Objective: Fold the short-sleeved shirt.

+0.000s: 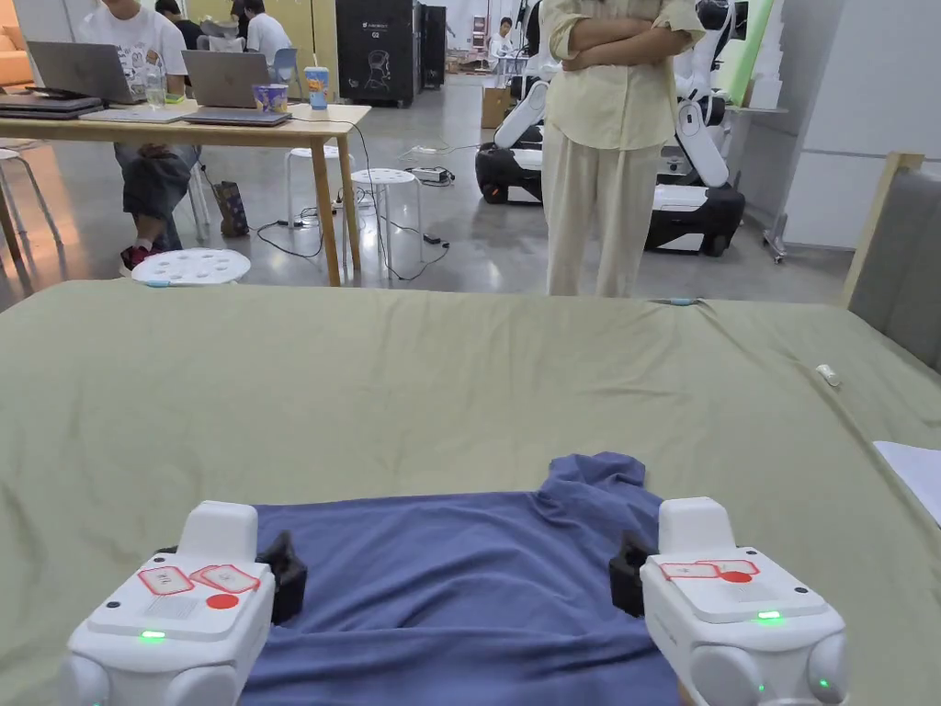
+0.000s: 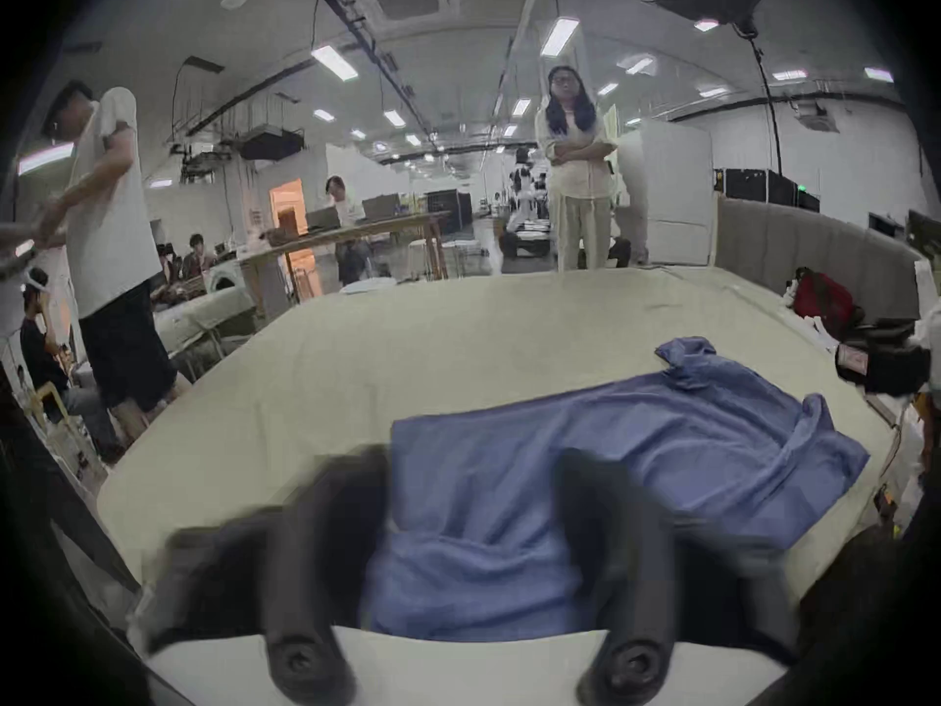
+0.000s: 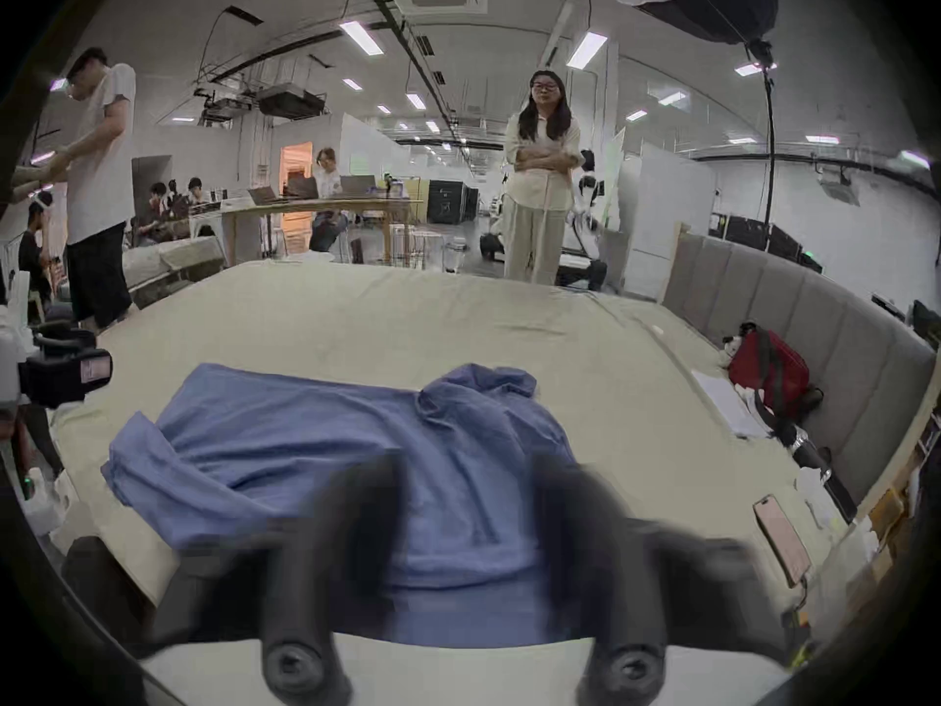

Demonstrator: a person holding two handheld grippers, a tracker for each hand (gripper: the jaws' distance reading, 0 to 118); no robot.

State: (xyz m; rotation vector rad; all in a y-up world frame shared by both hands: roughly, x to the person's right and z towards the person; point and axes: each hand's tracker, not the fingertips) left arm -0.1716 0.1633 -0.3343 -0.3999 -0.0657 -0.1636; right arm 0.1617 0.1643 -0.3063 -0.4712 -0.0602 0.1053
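Observation:
A blue short-sleeved shirt (image 1: 459, 570) lies spread and wrinkled on the olive-green sheet (image 1: 368, 386), with one bunched part at its far right. My left gripper (image 1: 276, 570) hovers at the shirt's left edge and my right gripper (image 1: 629, 575) at its right edge. In the left gripper view the jaws of the left gripper (image 2: 471, 472) stand wide apart, open, with the shirt (image 2: 611, 437) lying beyond them. In the right gripper view the right gripper (image 3: 468, 472) is likewise open over the shirt (image 3: 331, 427). Both pairs of jaws look blurred.
A person (image 1: 611, 138) stands with folded arms at the bed's far edge. A grey padded headboard (image 1: 905, 267) runs along the right. White paper (image 1: 914, 478), a phone (image 3: 781, 539) and a red bag (image 3: 769, 370) lie on the right side.

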